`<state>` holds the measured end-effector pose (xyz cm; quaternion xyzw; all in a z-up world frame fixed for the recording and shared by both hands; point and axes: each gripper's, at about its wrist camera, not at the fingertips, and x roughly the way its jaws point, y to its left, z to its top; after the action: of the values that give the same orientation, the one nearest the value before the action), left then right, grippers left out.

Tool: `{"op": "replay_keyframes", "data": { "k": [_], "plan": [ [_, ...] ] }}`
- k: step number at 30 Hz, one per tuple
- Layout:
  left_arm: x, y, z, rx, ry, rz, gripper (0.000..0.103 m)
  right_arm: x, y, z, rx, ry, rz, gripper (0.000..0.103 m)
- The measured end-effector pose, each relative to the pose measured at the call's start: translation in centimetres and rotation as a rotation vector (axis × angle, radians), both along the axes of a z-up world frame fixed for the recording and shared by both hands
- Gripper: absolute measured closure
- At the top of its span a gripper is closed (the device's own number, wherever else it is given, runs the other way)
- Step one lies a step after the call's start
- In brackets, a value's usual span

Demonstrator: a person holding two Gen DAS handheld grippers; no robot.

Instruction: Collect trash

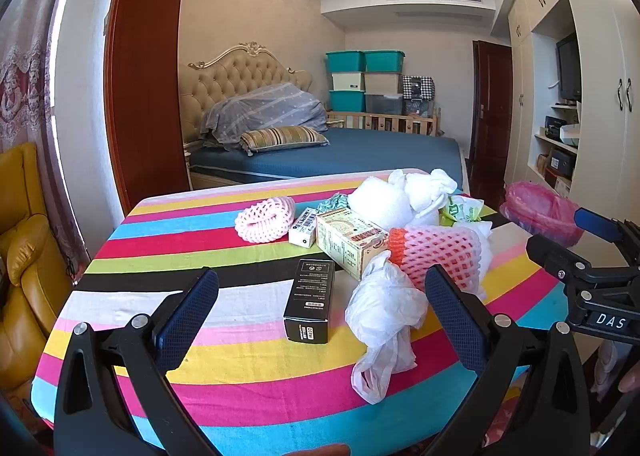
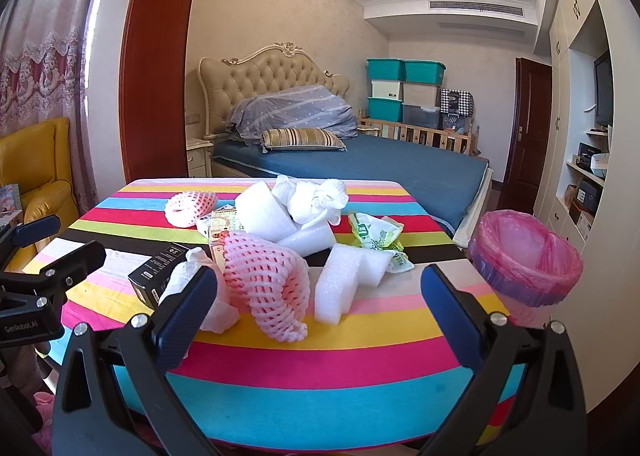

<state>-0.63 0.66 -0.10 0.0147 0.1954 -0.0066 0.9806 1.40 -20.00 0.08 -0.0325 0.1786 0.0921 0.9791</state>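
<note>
Both tools are held over the near edge of a table with a striped cloth [image 2: 280, 360]. The left gripper [image 1: 320, 316] has its jaws spread wide, with nothing pinched. Between its two fingers, lying on the cloth, are a black box [image 1: 310, 302] and a crumpled white plastic bag [image 1: 384, 320]. The right gripper [image 2: 320, 312] is spread wide too and holds nothing. Between its fingers lie a pink foam net [image 2: 268, 284] and a white foam block [image 2: 340, 280].

The trash makes one pile around the middle of the table. Behind the black box lies a yellowish carton [image 1: 348, 242], and just left of this carton is a small white box [image 1: 306, 225]. Further left of the carton, a little apart, lies a second pink foam net [image 1: 266, 217], rolled into a ring. Behind the carton are a big piece of white foam [image 2: 264, 211] and some crumpled white paper [image 2: 316, 193]. On the right of the pile lies a green and white wrapper [image 2: 380, 236].

Beside the right corner of the table stands a trash bin [image 2: 524, 260] lined with a pink bag; from what is visible it looks empty.

Behind the table is a bed [image 2: 380, 167] with a blue cover. Left of the table stands a yellow armchair [image 1: 24, 256].
</note>
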Motion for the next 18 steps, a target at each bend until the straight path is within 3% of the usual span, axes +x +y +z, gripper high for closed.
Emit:
{"op": "replay_keyframes", "data": {
  "k": [18],
  "plan": [
    [-0.06, -0.05, -0.11, -0.002, 0.006, -0.006, 0.006, 0.09, 0.39, -0.33, 0.001, 0.004, 0.004, 0.004]
  ]
}}
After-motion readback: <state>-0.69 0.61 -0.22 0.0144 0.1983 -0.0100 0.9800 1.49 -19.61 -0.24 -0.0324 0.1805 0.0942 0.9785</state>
